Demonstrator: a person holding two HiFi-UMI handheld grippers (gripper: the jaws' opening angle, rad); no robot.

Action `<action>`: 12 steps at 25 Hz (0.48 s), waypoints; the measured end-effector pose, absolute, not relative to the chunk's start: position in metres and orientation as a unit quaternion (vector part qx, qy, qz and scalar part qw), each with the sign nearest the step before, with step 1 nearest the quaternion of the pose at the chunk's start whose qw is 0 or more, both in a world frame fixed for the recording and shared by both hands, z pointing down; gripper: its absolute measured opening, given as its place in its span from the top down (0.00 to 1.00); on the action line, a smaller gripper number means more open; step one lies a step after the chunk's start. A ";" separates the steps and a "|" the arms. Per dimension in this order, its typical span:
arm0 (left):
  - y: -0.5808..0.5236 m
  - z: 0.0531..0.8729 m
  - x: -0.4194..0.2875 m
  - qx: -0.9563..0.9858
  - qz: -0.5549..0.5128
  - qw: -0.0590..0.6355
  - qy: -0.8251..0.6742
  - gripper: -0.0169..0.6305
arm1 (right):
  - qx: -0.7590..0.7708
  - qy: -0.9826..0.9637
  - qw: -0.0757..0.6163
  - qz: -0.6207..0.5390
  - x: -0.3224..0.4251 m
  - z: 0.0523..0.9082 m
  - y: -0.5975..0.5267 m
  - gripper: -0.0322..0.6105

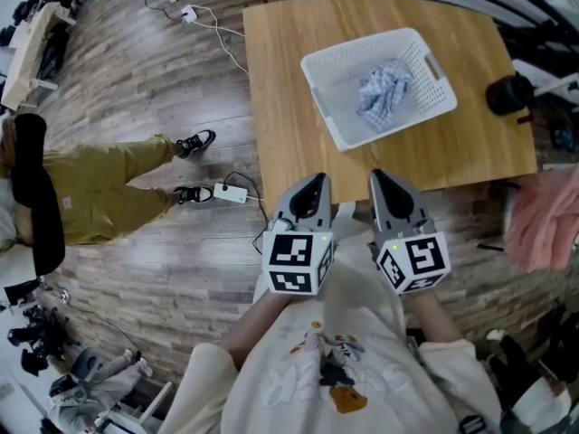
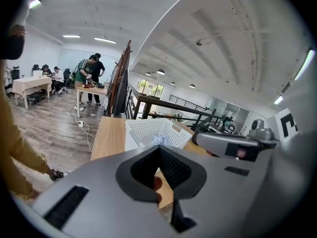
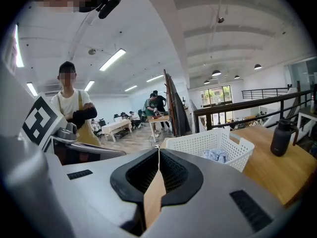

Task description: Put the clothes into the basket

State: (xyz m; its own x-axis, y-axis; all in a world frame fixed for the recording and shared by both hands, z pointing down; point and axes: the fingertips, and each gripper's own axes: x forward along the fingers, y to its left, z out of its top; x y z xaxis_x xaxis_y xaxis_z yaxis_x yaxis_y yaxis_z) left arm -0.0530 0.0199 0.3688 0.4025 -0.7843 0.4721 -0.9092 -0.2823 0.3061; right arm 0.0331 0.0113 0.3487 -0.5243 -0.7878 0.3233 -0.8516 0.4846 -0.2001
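The left tongs [image 1: 315,183] and the right tongs [image 1: 378,179] are both sitting closed with nothing between them, hovering side by side at the near edge of the desk [image 1: 280,89]. Ahead of their tips and well apart from them, the white basket [image 1: 362,48] is holding a crumpled blue-checked cloth [image 1: 384,94]. Far to the right of the right tongs, off the desk, a pink fabric [image 1: 541,220] is hanging; it is possibly another garment, though it is blurred at the frame's edge. Such cloth is looking light, limp and unbreakable. Pinching a bunched fold near its middle is probably offering the surest hold, since the loose ends will be trailing.
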 end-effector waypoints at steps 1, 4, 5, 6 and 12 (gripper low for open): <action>0.022 0.368 -0.055 0.793 0.114 0.270 -0.533 0.97 | 0.480 -0.856 0.094 0.169 0.031 0.348 0.015 0.91; 0.030 0.366 -0.062 0.796 0.112 0.270 -0.531 0.97 | 0.486 -0.853 0.094 0.166 0.024 0.347 0.024 0.91; 0.033 0.366 -0.065 0.796 0.112 0.269 -0.530 0.97 | 0.488 -0.852 0.094 0.166 0.022 0.346 0.027 0.91; 0.036 0.365 -0.067 0.797 0.112 0.269 -0.529 0.97 | 0.490 -0.851 0.094 0.165 0.020 0.345 0.030 0.91; 0.051 0.359 -0.071 0.809 0.109 0.261 -0.516 0.97 | 0.496 -0.846 0.093 0.173 0.012 0.342 0.047 0.91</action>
